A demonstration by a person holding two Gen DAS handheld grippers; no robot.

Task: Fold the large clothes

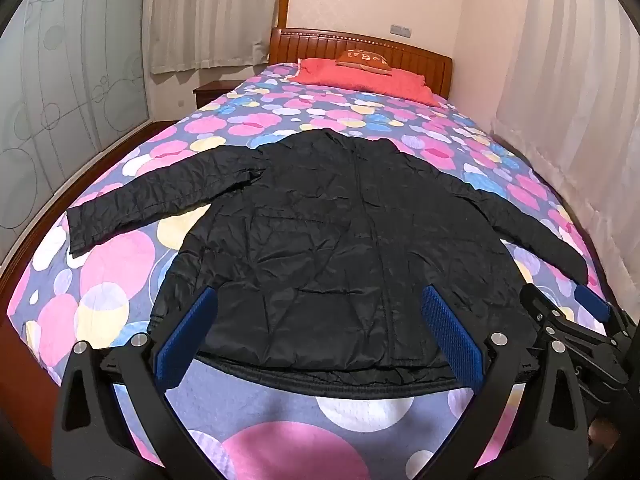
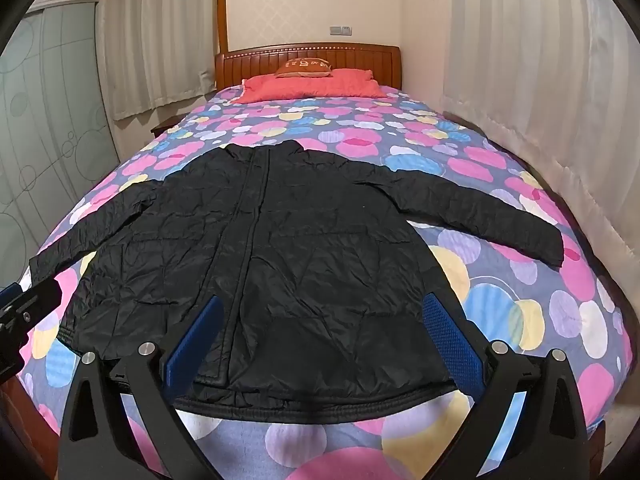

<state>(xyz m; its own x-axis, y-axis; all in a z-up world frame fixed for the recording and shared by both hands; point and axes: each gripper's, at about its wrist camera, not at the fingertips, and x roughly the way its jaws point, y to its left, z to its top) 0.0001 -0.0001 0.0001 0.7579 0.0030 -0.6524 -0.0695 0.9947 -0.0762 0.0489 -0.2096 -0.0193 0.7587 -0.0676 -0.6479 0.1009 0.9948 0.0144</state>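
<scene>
A black padded jacket (image 1: pixel 336 240) lies flat on the bed, front up, zip closed, collar toward the headboard and both sleeves spread out sideways. It also shows in the right wrist view (image 2: pixel 288 248). My left gripper (image 1: pixel 320 320) is open and empty, hovering above the jacket's hem, over its left half. My right gripper (image 2: pixel 320 320) is open and empty, hovering above the hem over the jacket's right half. The right gripper (image 1: pixel 576 320) shows at the right edge of the left wrist view, and the left gripper's fingers (image 2: pixel 28 300) show at the left edge of the right wrist view.
The bed has a purple quilt with pink, yellow and blue circles (image 1: pixel 120 264). A red pillow (image 1: pixel 368 80) and a small orange cushion (image 1: pixel 364 60) lie by the wooden headboard (image 1: pixel 420 56). Curtains (image 2: pixel 540 100) hang along the right; a glass wardrobe (image 1: pixel 60 100) stands left.
</scene>
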